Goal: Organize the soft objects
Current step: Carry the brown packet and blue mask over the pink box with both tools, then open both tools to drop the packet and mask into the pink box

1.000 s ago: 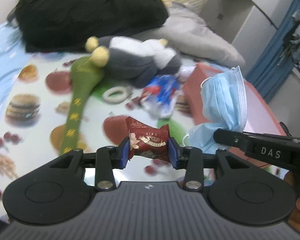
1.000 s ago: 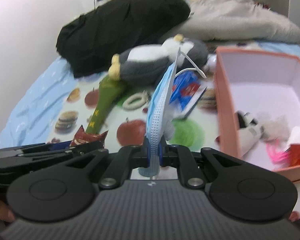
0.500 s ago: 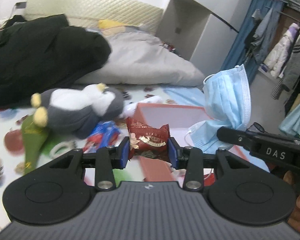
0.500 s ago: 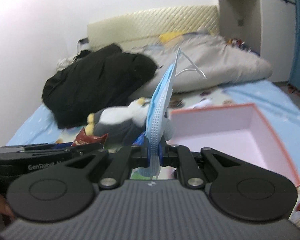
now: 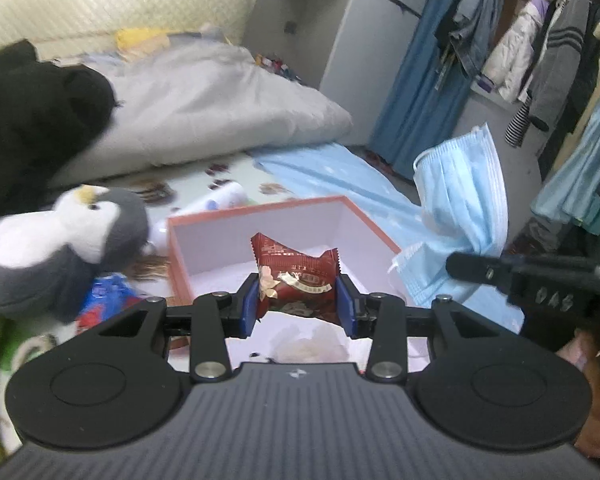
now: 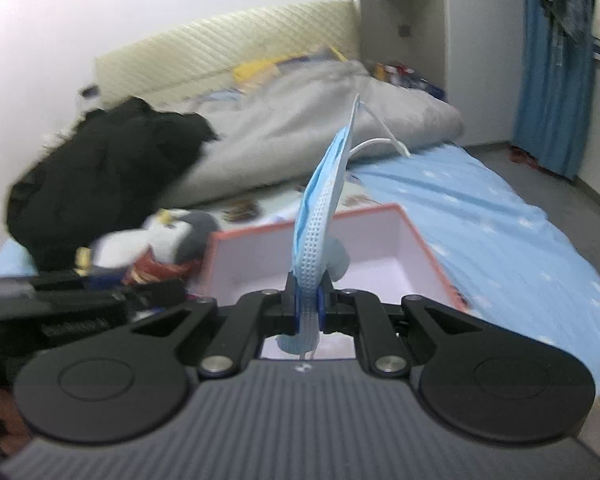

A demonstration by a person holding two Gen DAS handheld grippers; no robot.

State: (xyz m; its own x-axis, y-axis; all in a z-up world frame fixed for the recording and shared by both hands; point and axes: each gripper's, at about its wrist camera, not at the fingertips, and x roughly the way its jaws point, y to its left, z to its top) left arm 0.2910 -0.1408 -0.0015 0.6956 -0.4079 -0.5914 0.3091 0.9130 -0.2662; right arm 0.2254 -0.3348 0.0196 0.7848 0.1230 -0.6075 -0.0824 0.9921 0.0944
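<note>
Both grippers have been carried from the mat to above the pink box [image 5: 256, 210]. Left gripper [image 5: 298, 306] jaws pinch a red snack packet [image 5: 296, 276]; right gripper [image 6: 306, 306] jaws are pressed on a blue mask [image 6: 320, 204]. Neither has been dropped in yet, and the penguin plush [image 5: 60, 240] is left outside.

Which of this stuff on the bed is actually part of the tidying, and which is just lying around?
Part of the job:
- red snack packet, clamped in left hand-held gripper
- blue face mask, pinched in right hand-held gripper
- pink box
- penguin plush

Just lying about:
- black coat
- grey duvet
- hanging clothes
</note>
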